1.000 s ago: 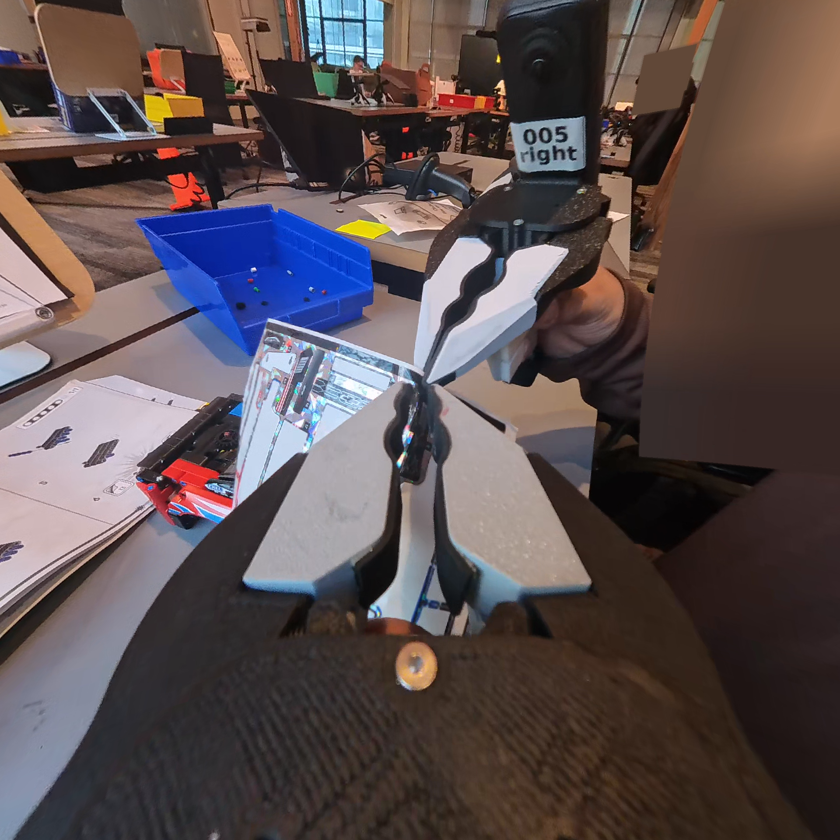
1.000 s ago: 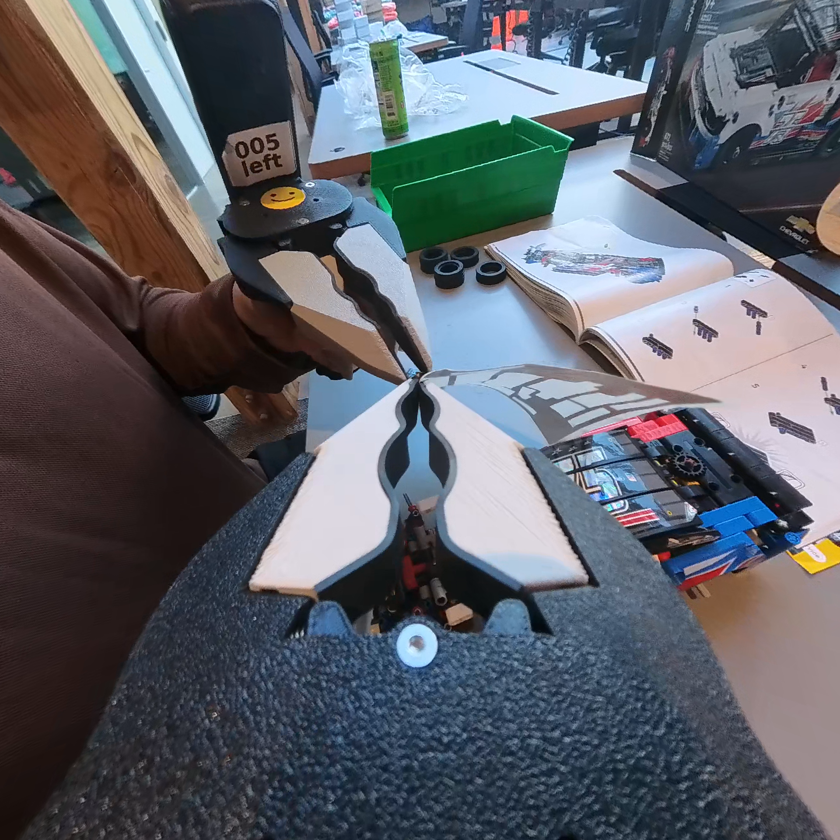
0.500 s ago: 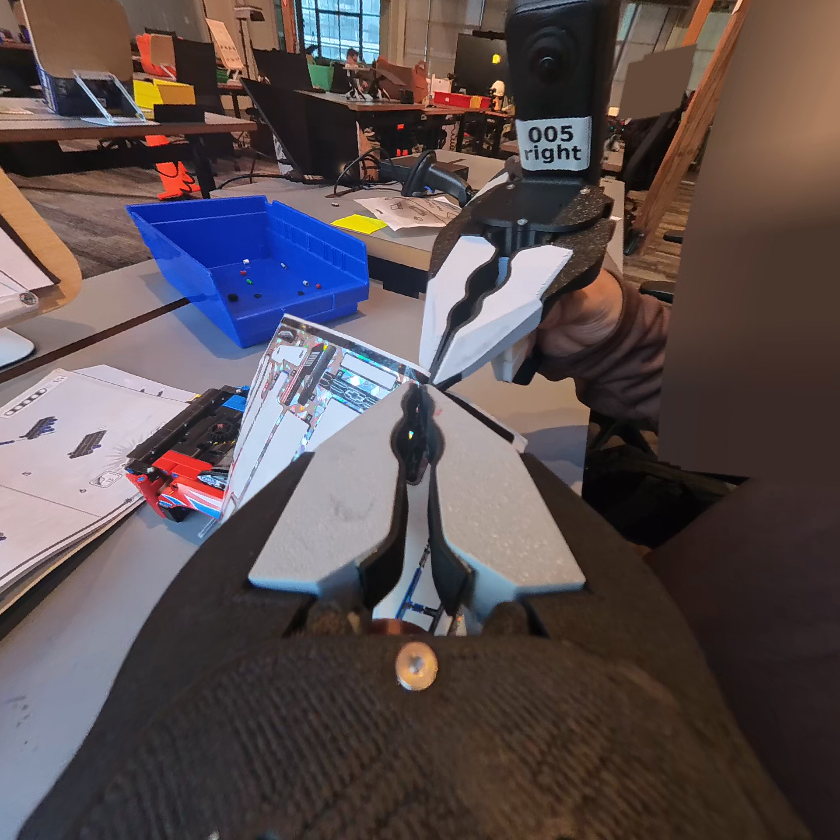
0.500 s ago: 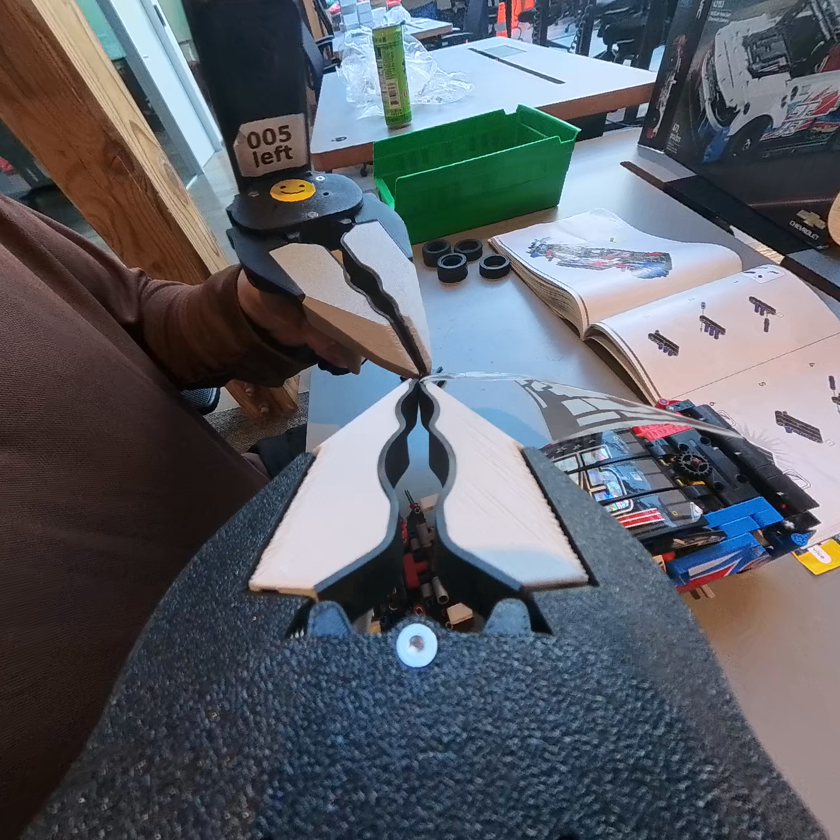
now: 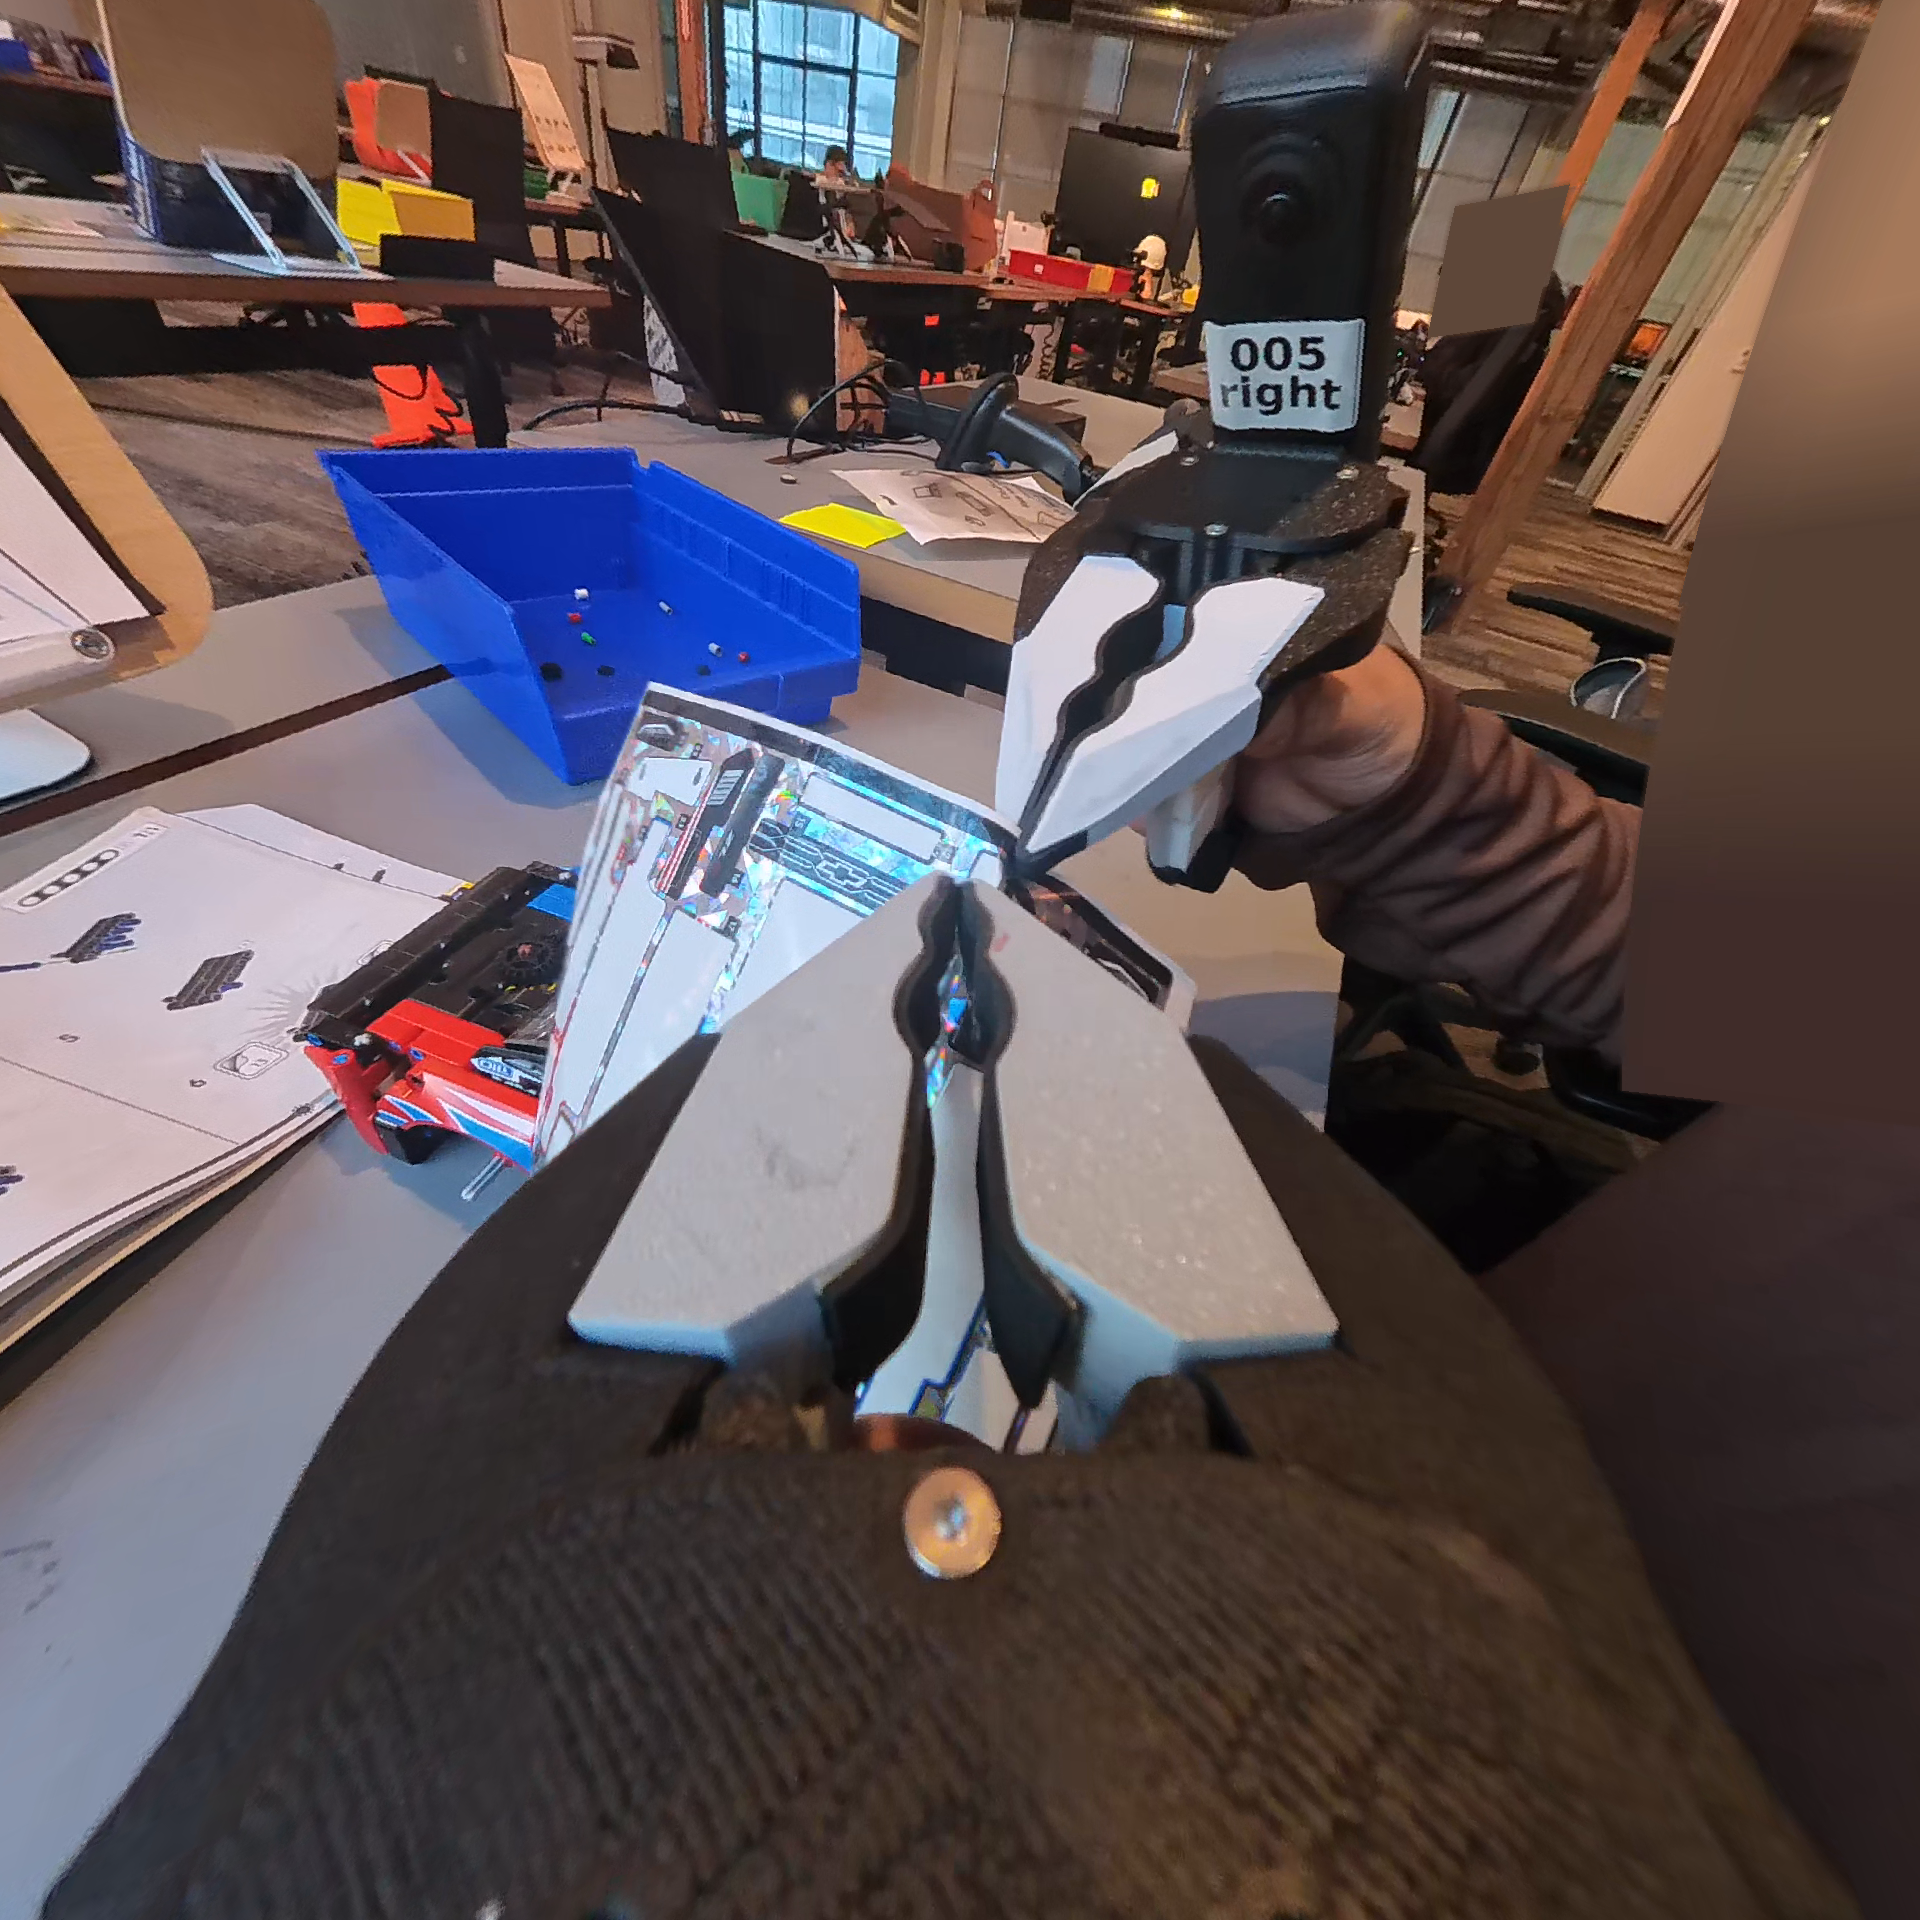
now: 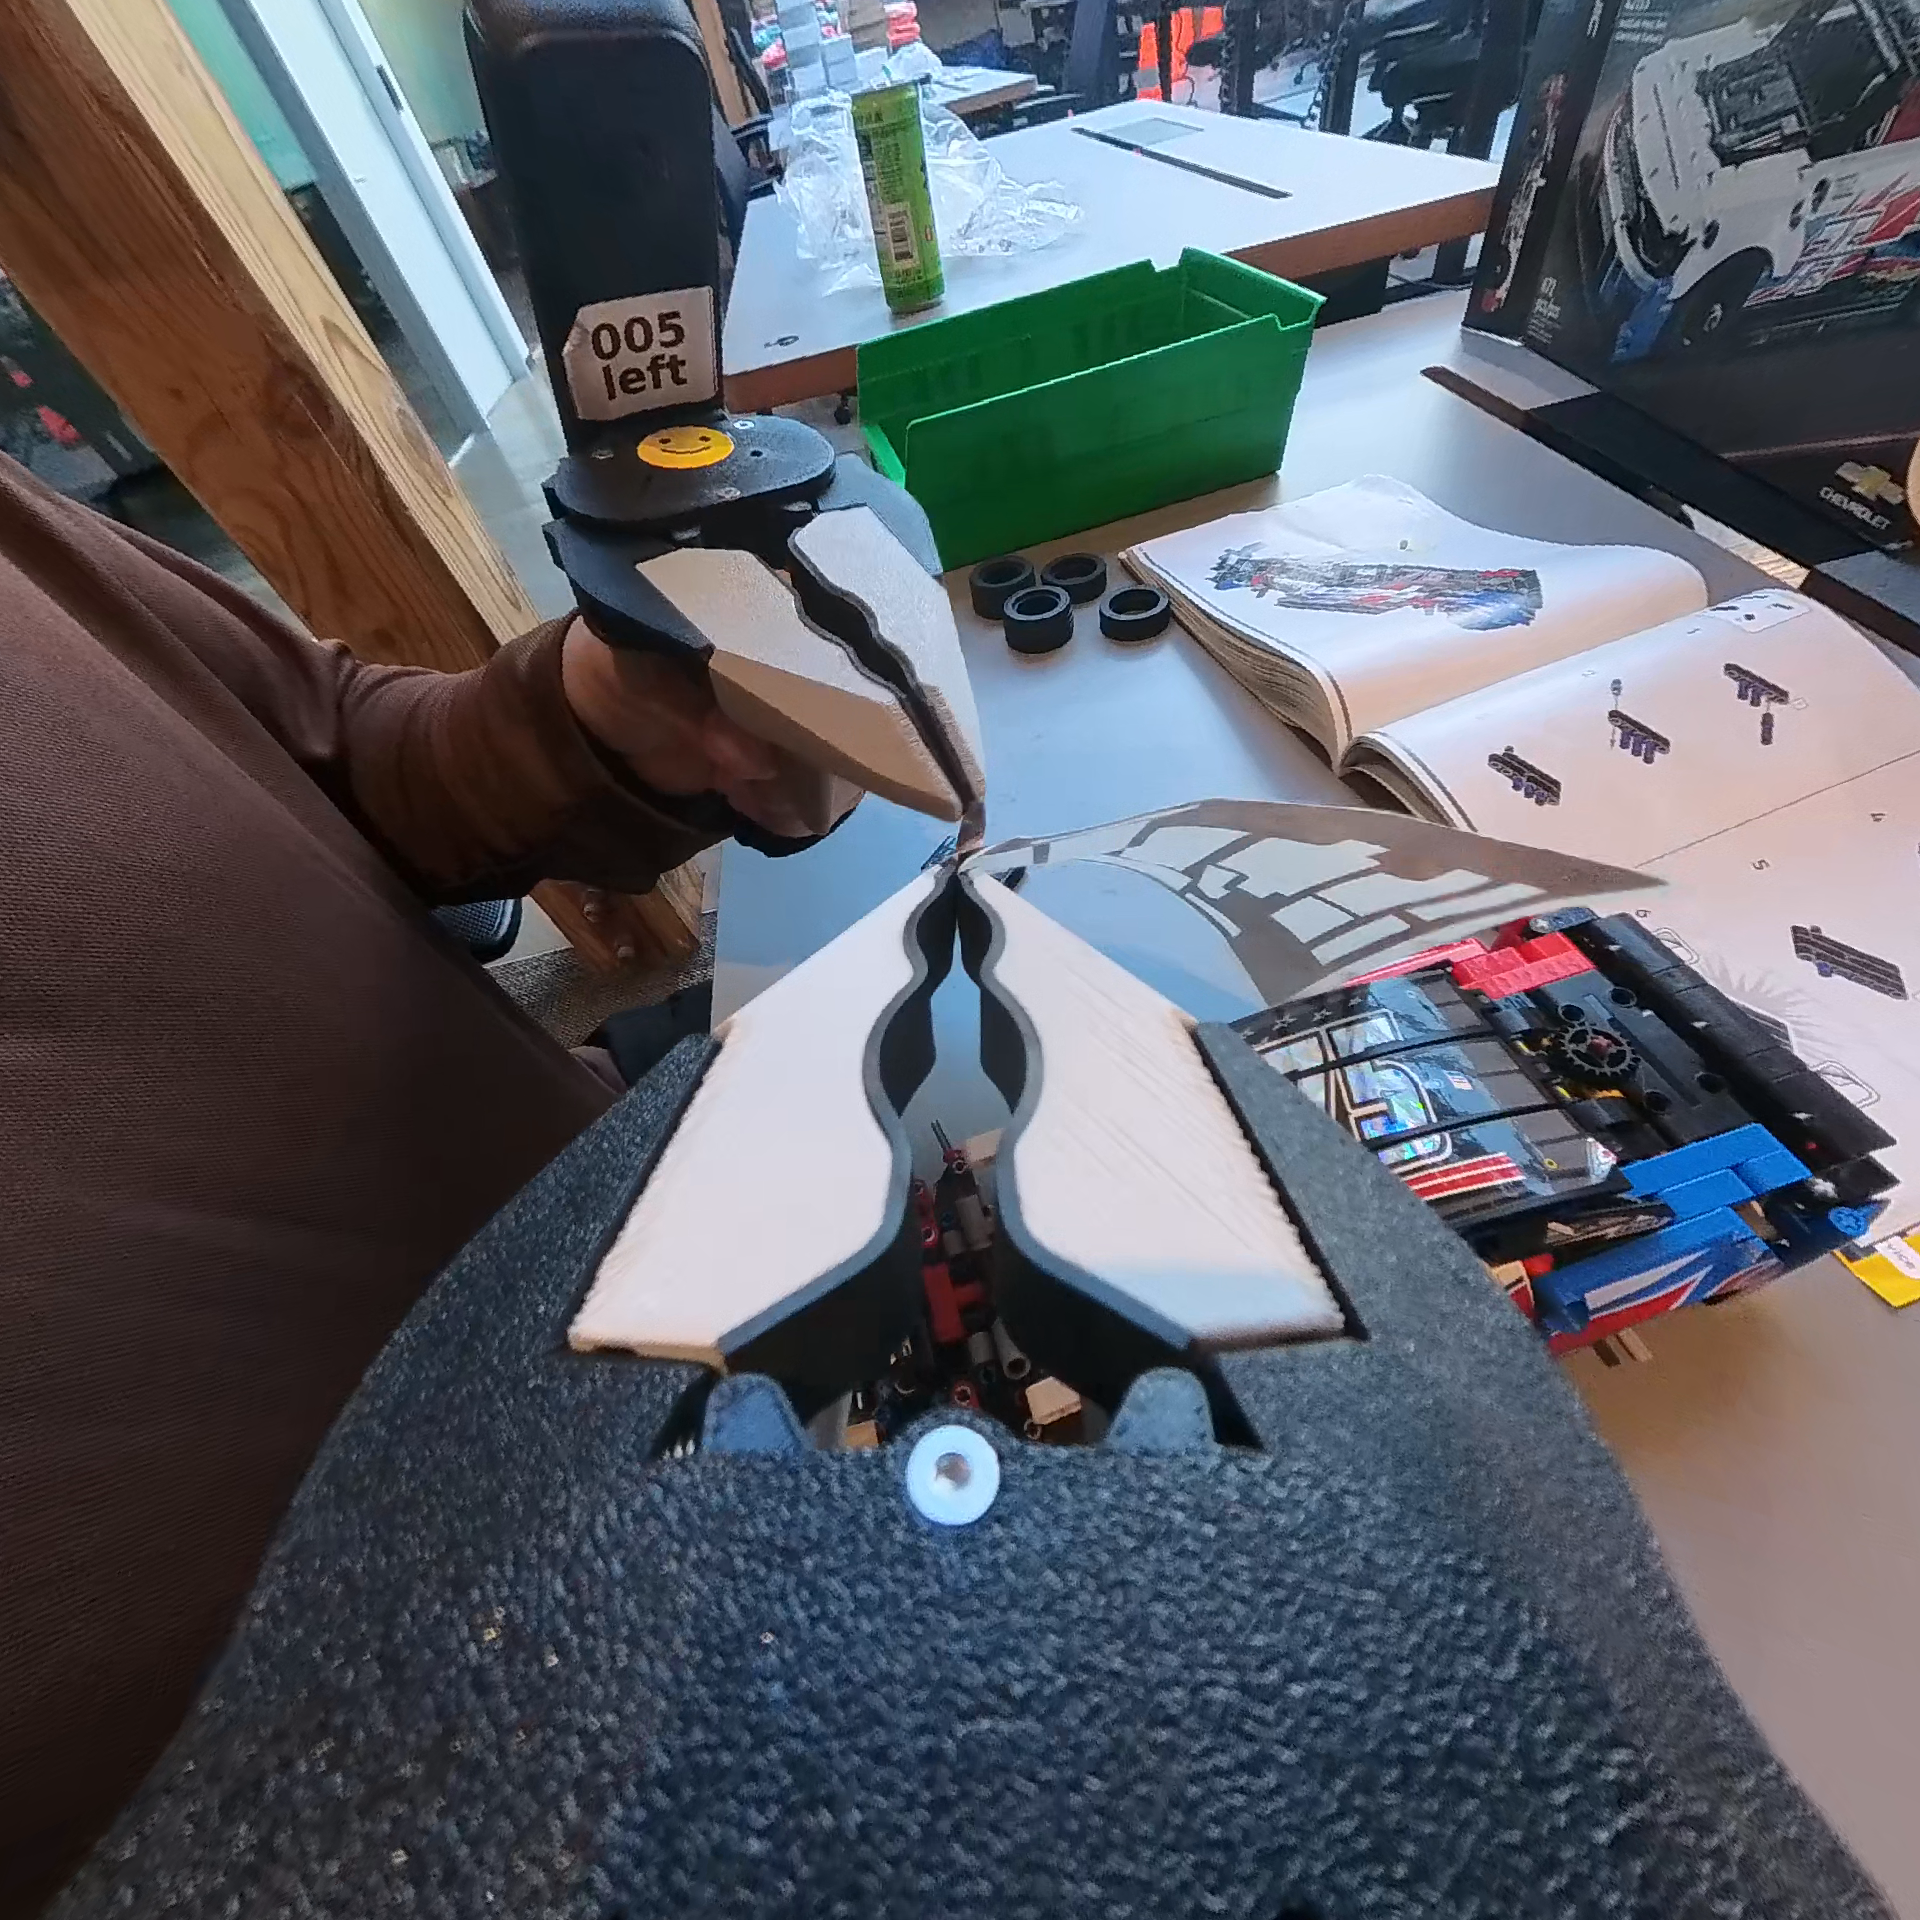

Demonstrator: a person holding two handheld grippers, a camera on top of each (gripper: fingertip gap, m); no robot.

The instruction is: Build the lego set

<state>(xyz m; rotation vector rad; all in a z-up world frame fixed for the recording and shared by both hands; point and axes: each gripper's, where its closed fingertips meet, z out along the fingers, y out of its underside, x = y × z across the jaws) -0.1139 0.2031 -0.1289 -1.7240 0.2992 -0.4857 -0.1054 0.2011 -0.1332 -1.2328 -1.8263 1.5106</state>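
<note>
Above the lego car [image 5: 447,1049], both grippers' fingers clamped on sticker sheet [image 5: 727,883] corner

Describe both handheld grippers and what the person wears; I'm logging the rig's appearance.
Left gripper: grey wedge fingers with wavy black inner edges, black textured body, white label, yellow smiley sticker. Right gripper: the same build with whiter fingers and a white label. Each carries a black camera housing. Sleeves are brown.

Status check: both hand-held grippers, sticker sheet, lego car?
Left hand-held gripper shut on sticker sheet. Right hand-held gripper shut at the sheet's corner, peeling. Lego car on table under the sheet, half built. Nothing in the way.
</note>
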